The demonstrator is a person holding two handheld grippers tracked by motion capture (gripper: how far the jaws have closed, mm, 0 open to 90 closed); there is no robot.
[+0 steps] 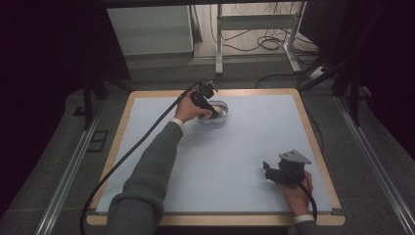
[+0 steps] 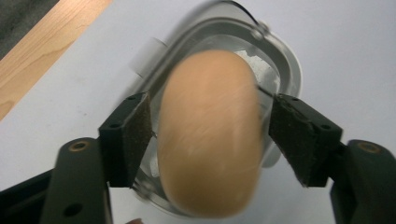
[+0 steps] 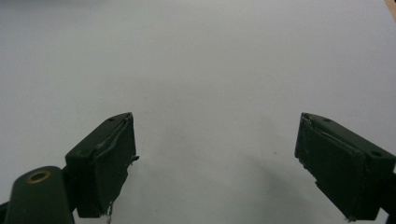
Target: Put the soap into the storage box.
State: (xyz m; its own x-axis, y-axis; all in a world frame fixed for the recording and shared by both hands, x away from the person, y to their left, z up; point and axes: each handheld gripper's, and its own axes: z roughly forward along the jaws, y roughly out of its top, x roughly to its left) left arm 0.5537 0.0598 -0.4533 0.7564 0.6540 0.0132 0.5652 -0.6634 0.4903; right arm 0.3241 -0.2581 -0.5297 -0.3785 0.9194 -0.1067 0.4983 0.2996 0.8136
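Table (image 1: 313,147), one: I see a wooden rim framing a pale blue-grey mat (image 1: 244,142) that runs nearly to every edge; bare wood shows as a thin border all round. The mat is open from the centre through 3 o'clock and across the whole 7-to-9 side, so I have wide room to move there.

Sleeved forearm (image 1: 151,166), one: mine, the left, crossing the mat from 6 o'clock up toward 12.

Grippers, two. Left gripper (image 1: 208,105), at roughly 11 o'clock near the far rim, cable trailing back over the 8 o'clock edge. In the left gripper view its jaws stand partly apart either side of the bread roll, with a sliver of gap at each pad; I cannot tell whether they touch it. Right gripper (image 1: 276,171), at 4 o'clock, close to the near-right corner, grey plate on top; the right gripper view shows its jaws spread wide over bare mat, holding nothing.

Container (image 2: 285,70), one: clear, rounded, with a metal-looking rim, sitting on the mat under the left gripper.

Bread roll (image 2: 210,135), one: tan, oval, blurred, in or just above the container.
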